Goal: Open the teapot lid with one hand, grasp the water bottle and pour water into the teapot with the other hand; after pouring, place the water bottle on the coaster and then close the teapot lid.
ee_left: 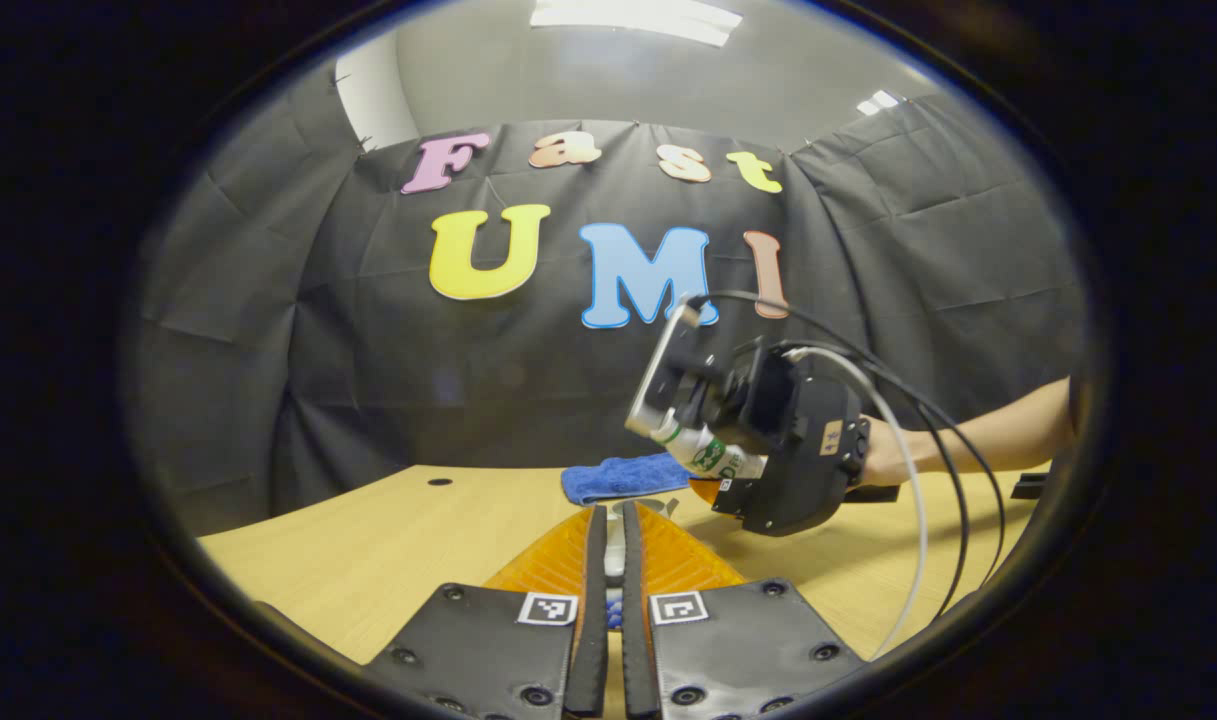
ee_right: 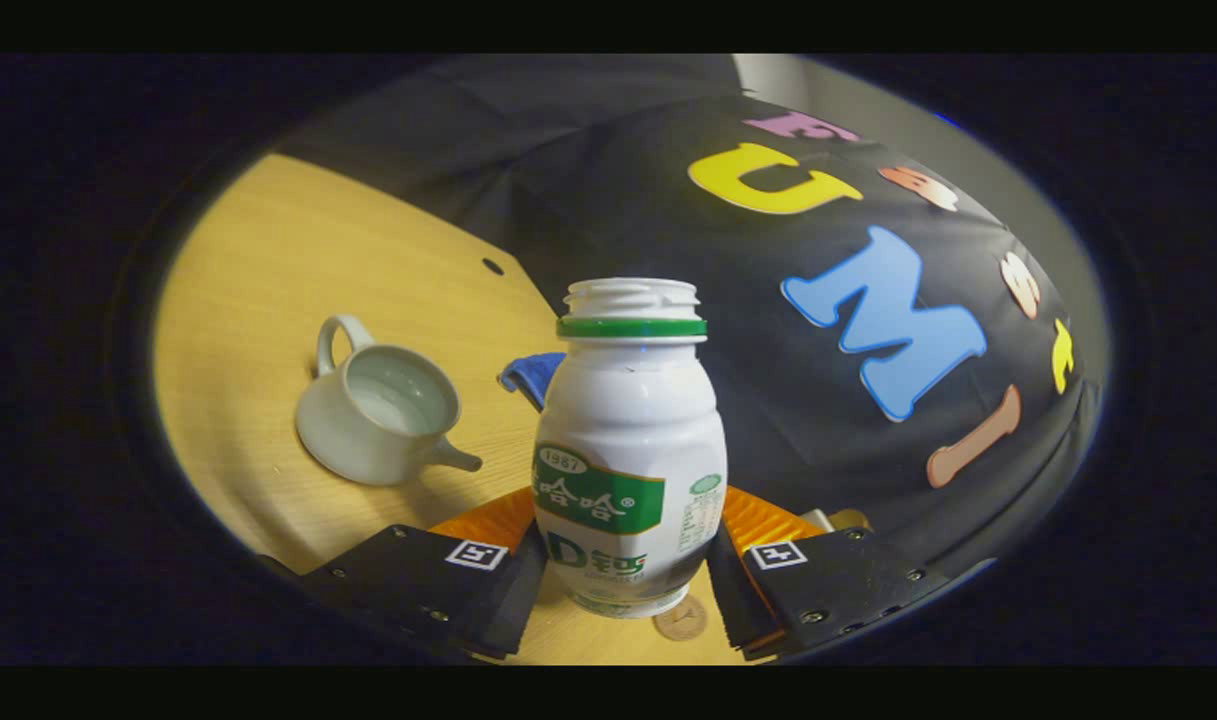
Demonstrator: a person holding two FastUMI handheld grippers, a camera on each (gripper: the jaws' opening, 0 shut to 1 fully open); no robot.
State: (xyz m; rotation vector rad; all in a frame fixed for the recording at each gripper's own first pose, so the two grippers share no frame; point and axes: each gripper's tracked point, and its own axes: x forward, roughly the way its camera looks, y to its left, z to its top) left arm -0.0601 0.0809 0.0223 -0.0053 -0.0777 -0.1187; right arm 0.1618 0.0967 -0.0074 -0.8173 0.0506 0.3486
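In the right gripper view our right hand-held gripper (ee_right: 623, 570) clamps the uncapped water bottle (ee_right: 628, 450); at ten o'clock the lidless teapot (ee_right: 378, 415) sits on the counter (ee_right: 248, 300). Our left hand-held gripper (ee_left: 613, 580) pinches the teapot lid (ee_left: 615, 555); a blue cloth (ee_left: 623, 476) lies beyond.

The left tongs (ee_left: 614, 560) are seen nearly closed on a small pale object, too hidden to be identified. Beyond them, the right tongs (ee_left: 690, 440), held by a hand (ee_left: 883, 452), are clamped on a tilted white plastic bottle with a green label (ee_left: 710, 452), above the light wooden table (ee_left: 368, 540). A folded blue cloth (ee_left: 618, 476) lies behind.
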